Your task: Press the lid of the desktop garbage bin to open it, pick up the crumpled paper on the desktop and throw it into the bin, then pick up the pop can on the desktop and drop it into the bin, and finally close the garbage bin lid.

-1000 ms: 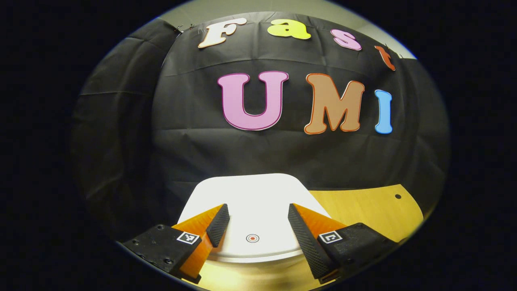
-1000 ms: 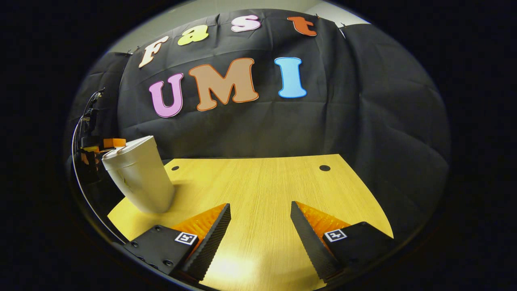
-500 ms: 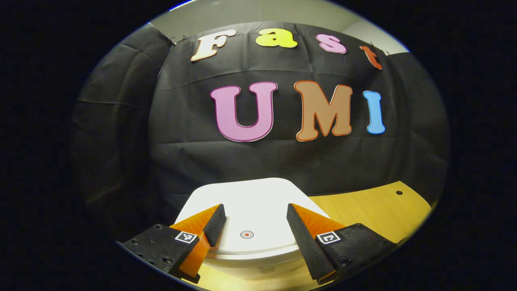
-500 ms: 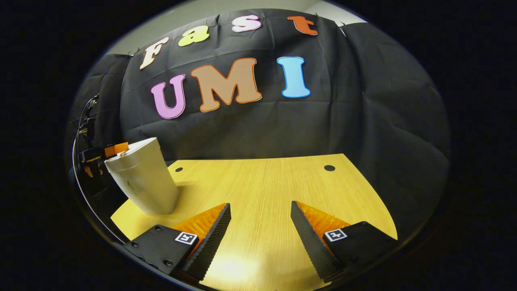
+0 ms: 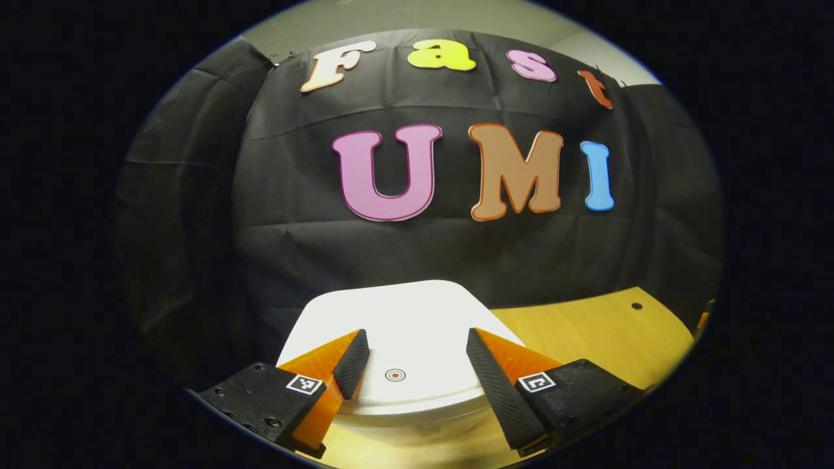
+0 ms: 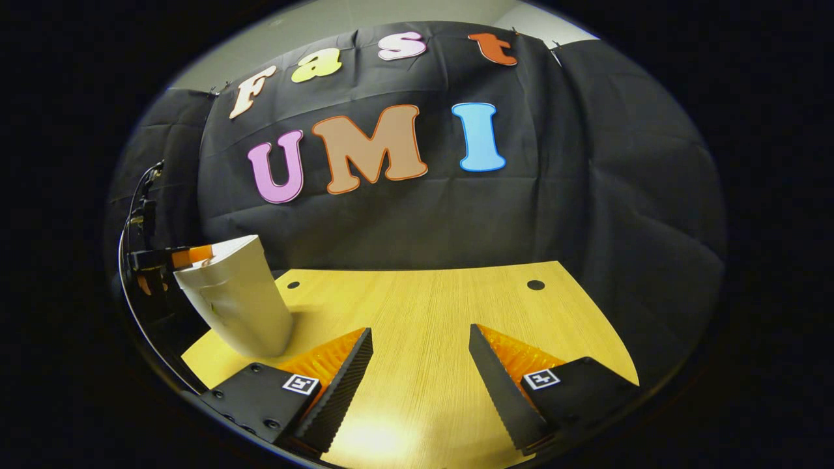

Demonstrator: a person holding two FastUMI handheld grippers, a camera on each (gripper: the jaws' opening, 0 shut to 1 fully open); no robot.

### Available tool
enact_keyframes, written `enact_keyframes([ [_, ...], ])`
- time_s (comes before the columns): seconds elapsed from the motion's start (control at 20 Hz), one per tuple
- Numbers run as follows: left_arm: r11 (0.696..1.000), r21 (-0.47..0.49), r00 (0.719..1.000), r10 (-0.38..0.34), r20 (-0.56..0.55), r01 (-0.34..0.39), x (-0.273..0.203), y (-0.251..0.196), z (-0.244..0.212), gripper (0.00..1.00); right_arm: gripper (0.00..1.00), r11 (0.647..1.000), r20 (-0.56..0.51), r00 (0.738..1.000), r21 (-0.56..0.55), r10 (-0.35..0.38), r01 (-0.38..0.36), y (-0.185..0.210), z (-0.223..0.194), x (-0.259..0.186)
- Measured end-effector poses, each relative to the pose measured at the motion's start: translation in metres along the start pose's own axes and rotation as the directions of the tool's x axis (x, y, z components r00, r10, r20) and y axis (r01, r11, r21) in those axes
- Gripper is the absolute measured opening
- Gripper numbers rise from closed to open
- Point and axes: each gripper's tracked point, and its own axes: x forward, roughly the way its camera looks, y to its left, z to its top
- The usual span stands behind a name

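Black blocks with small screws and a little square black-and-white marker are seen behind each wedge-shaped, ridged finger of the left gripper (image 5: 410, 361) and the right gripper (image 6: 420, 365), and a thin black cable (image 6: 124, 260) is seen.

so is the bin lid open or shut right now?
Shut. The white lid lies flat across the garbage bin, no gap visible. The left gripper hangs open over it.

Dim booth, sharp focus; overhead glare on the wooden desktop (image 6: 365, 440), with strong fisheye bending at the edges.
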Motion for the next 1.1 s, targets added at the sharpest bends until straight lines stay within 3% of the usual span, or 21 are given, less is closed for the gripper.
enact_keyframes([
  [0.35, 0.998, 0.003, 0.998, -0.057, 0.014, 0.057, -0.005, -0.017, -0.003, 0.92, 0.98, 0.999, 0.016, 0.999, -0.018, 0.034, -0.033, 0.013, 0.006, 0.007],
  [0.4, 0.998, 0.005, 0.998, -0.06, 0.002, 0.06, -0.006, -0.018, -0.004, 0.92, 0.93, 0.999, 0.018, 0.999, -0.018, 0.031, -0.031, 0.013, 0.01, 0.008],
  [0.45, 0.997, 0.042, 0.997, -0.071, -0.018, 0.072, -0.01, -0.021, -0.003, 0.92, 0.98, 0.999, 0.029, 0.999, -0.014, 0.034, -0.034, 0.013, 0.014, 0.006],
  [0.65, 0.961, 0.266, 0.994, -0.054, -0.093, 0.077, -0.009, -0.022, -0.004, 0.85, 0.98, 0.999, 0.048, 0.998, -0.02, 0.033, -0.032, 0.014, 0.014, 0.006],
  [0.7, 0.961, 0.266, 0.994, -0.053, -0.095, 0.076, -0.01, -0.023, -0.005, 0.84, 0.98, 0.999, 0.046, 0.999, -0.022, 0.025, -0.024, 0.011, 0.012, 0.005],
  [0.75, 0.975, 0.207, 0.994, -0.06, -0.087, 0.077, -0.01, -0.019, -0.003, 0.81, 0.98, 1.0, 0.051, 0.999, -0.018, 0.021, -0.02, 0.009, 0.012, 0.003],
  [0.8, 0.99, 0.108, 0.994, -0.08, -0.069, 0.087, -0.01, -0.017, -0.004, 0.82, 0.98, 1.0, 0.053, 0.998, -0.009, 0.019, -0.019, 0.008, 0.012, 0.002],
  [0.85, 0.995, 0.022, 0.994, -0.096, -0.045, 0.097, -0.01, -0.016, -0.004, 0.74, 0.98, 1.0, 0.056, 0.998, -0.003, 0.017, -0.017, 0.006, 0.013, -0.001],
  [0.9, 0.995, -0.01, 0.994, -0.104, -0.018, 0.104, -0.012, -0.014, -0.001, 0.82, 0.98, 1.0, 0.062, 0.998, 0.003, 0.01, -0.01, 0.003, 0.015, -0.002],
  [1.0, 0.996, 0.017, 0.996, -0.085, 0.023, 0.084, -0.015, -0.01, 0.007, 0.87, 0.93, 1.0, 0.084, 0.996, 0.025, 0.004, -0.006, -0.003, 0.023, -0.005],
  [1.05, 0.997, 0.03, 0.997, -0.078, 0.021, 0.077, -0.017, -0.009, 0.005, 0.95, 0.98, 0.999, 0.091, 0.996, 0.039, 0.004, -0.008, -0.005, 0.027, -0.006],
  [1.1, 0.996, 0.023, 0.994, -0.093, 0.054, 0.092, -0.021, -0.013, 0.012, 0.96, 0.98, 0.999, 0.1, 0.995, 0.053, 0.006, -0.011, -0.006, 0.03, -0.007],
])
